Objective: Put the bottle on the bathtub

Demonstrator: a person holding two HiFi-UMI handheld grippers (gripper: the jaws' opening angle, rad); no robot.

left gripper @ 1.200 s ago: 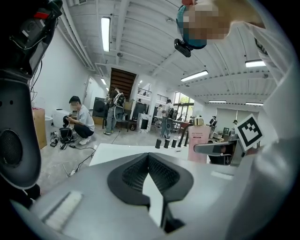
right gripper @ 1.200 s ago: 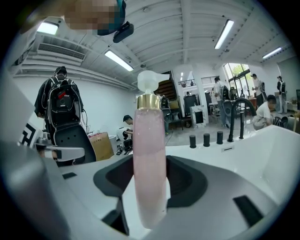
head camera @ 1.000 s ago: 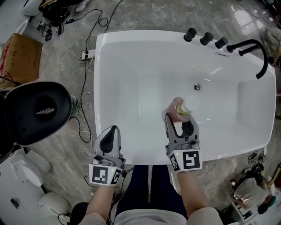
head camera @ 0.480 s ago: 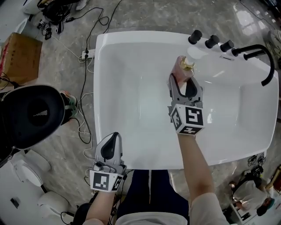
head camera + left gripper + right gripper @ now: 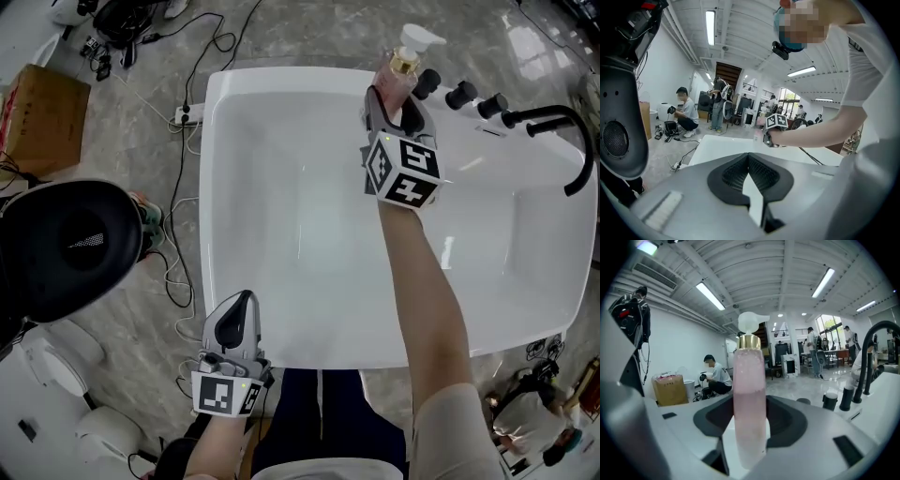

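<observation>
A pink pump bottle (image 5: 397, 73) with a gold collar and white pump head stands upright between the jaws of my right gripper (image 5: 394, 98), which is shut on it. In the right gripper view the bottle (image 5: 749, 404) fills the middle. It is held at the far rim of the white bathtub (image 5: 281, 80), just left of the black tap knobs (image 5: 459, 92). My left gripper (image 5: 234, 323) is shut and holds nothing, near the tub's front left corner. In the left gripper view its jaws (image 5: 754, 187) meet, and the right gripper (image 5: 774, 129) shows in the distance.
A black curved faucet (image 5: 553, 122) stands at the tub's far right corner. A drain (image 5: 448, 251) sits in the tub floor. Cables and a power strip (image 5: 187, 117) lie on the floor to the left, with a cardboard box (image 5: 42, 117) and a black round device (image 5: 66, 239).
My right gripper carried the bottle from over the tub's middle away to the far rim, beside the black knobs. The left gripper stayed put.
</observation>
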